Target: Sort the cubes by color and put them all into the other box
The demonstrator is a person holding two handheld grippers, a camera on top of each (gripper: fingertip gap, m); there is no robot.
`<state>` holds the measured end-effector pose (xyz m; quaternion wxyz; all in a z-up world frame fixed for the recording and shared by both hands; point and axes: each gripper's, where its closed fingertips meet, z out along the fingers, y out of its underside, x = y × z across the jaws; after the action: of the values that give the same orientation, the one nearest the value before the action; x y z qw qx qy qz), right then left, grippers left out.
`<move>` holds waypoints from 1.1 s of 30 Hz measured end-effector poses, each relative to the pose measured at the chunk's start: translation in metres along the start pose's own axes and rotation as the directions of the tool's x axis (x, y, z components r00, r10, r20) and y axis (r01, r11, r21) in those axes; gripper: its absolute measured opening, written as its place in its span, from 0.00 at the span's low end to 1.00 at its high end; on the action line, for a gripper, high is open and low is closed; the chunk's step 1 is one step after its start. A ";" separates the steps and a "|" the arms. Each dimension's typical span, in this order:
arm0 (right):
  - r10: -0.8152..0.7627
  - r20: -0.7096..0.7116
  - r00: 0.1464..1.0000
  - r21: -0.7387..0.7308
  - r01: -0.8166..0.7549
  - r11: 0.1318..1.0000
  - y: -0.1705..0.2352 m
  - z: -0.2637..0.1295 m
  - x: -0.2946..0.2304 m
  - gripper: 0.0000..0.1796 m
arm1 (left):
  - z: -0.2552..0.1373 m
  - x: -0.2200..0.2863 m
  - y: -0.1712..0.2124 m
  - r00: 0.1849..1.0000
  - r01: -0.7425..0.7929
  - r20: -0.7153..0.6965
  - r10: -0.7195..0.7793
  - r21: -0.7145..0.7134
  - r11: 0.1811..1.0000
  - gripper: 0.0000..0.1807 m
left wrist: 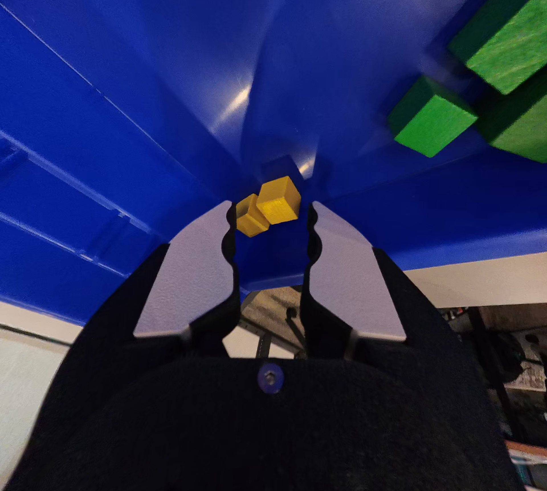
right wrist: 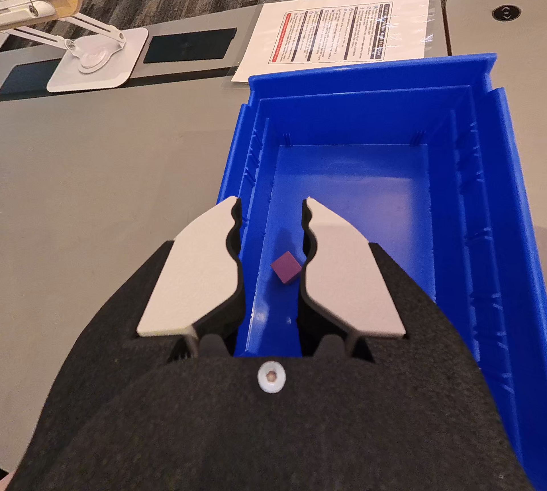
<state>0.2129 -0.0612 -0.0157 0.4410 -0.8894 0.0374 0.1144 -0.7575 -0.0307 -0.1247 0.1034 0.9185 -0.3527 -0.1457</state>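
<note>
In the left wrist view my left gripper [left wrist: 270,206] is open and empty, low inside a blue box [left wrist: 124,98]. Two yellow cubes [left wrist: 278,201] lie side by side on the box floor just past its fingertips. Three green cubes [left wrist: 432,119] sit close together at the upper right. In the right wrist view my right gripper [right wrist: 271,202] is open and empty above the near left part of another blue box [right wrist: 370,74]. A single purple cube [right wrist: 286,267] lies on that box's floor, seen between the fingers.
The right box stands on a grey table [right wrist: 103,166]. Behind it lie a laminated sheet of paper [right wrist: 337,30], a white stand base [right wrist: 97,59] with a wooden-edged board, and dark inset panels [right wrist: 189,45]. Another table [right wrist: 503,33] is at right.
</note>
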 end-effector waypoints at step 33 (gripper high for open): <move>-0.254 0.220 0.942 0.055 0.248 0.967 -0.043 0.019 -0.103 0.21 | -0.246 0.095 -0.138 0.913 -0.380 0.409 0.001 0.847 0.371 0.13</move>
<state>0.1172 -0.0233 0.0311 0.4651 -0.8622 -0.1248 0.1572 -0.5206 0.0273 0.0468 -0.4636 0.7338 -0.4914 -0.0713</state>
